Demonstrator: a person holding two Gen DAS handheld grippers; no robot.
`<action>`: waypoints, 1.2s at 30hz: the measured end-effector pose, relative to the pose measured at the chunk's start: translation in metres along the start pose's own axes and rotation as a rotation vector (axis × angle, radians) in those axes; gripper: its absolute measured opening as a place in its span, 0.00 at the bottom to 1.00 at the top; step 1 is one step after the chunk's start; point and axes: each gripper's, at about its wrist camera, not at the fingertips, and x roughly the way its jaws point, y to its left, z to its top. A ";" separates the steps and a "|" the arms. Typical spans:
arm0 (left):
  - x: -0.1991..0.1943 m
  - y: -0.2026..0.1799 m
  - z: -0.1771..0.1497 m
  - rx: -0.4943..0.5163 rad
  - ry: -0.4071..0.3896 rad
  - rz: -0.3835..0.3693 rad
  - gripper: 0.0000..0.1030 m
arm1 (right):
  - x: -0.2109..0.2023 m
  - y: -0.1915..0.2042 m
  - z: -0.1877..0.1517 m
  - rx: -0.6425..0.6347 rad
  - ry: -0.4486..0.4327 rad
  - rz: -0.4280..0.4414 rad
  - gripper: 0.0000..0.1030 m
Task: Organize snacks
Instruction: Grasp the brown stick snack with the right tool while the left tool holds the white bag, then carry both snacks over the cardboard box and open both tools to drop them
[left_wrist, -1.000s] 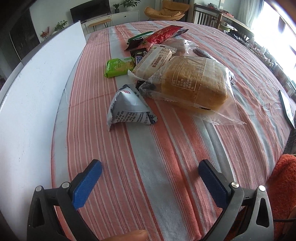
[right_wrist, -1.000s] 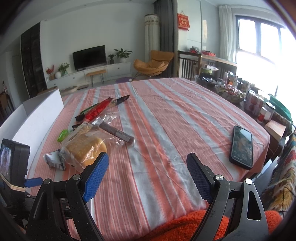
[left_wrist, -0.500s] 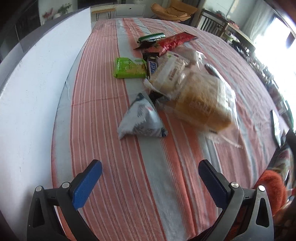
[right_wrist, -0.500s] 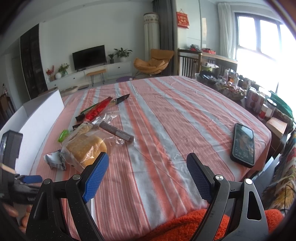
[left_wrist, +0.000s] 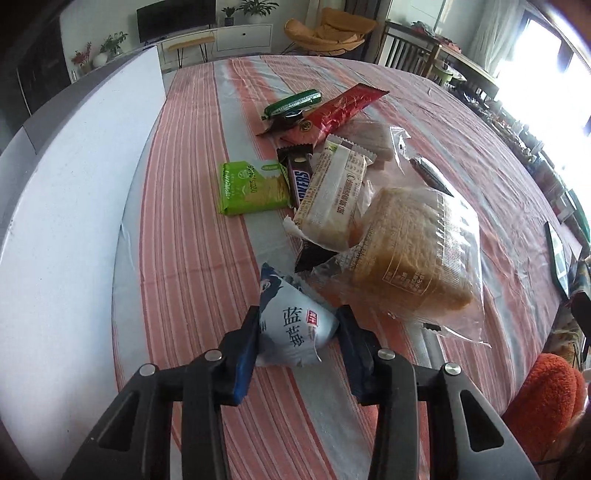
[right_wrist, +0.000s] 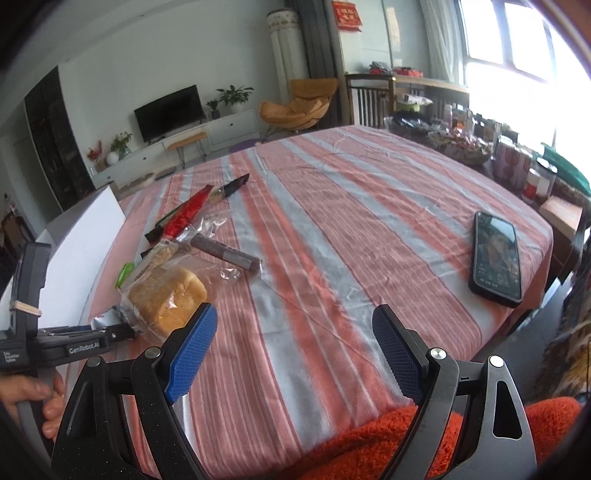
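Left wrist view: my left tongs (left_wrist: 297, 332) are clenched on the blue-and-white blueberry packet (left_wrist: 293, 325), one pad against each flank, because it lies at the near edge of the snack heap and comes free without disturbing the rest. I cannot tell whether it has left the striped tabletop (left_wrist: 192, 229) yet. Measured from the bagged bread loaf (left_wrist: 413, 251), the packet sits just beside its near-left corner; the pale wrapped cake (left_wrist: 332, 199) leans on the loaf's far-left side, with the Snickers bar (left_wrist: 301, 181) and the green cracker pack (left_wrist: 251, 188) further left, and the red pouch (left_wrist: 340, 110) and green stick (left_wrist: 293, 103) well beyond. The white box (left_wrist: 74, 192) stands well left of the loaf; I judge it the place meant for the snacks, though only its outer wall shows, so its contents are hidden. My right tongs (right_wrist: 295, 354) hang released to the loaf's right, grasping nothing, with the phone (right_wrist: 496, 254) far off that side.
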 end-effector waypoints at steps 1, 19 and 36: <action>-0.003 0.002 -0.001 -0.002 -0.011 -0.012 0.39 | 0.004 -0.004 0.000 0.029 0.030 0.026 0.86; -0.049 0.007 -0.022 -0.025 -0.076 -0.144 0.39 | 0.153 0.073 0.078 -0.335 0.398 0.011 0.18; -0.191 0.085 0.004 -0.144 -0.340 -0.168 0.39 | -0.003 0.159 0.141 -0.206 0.201 0.403 0.16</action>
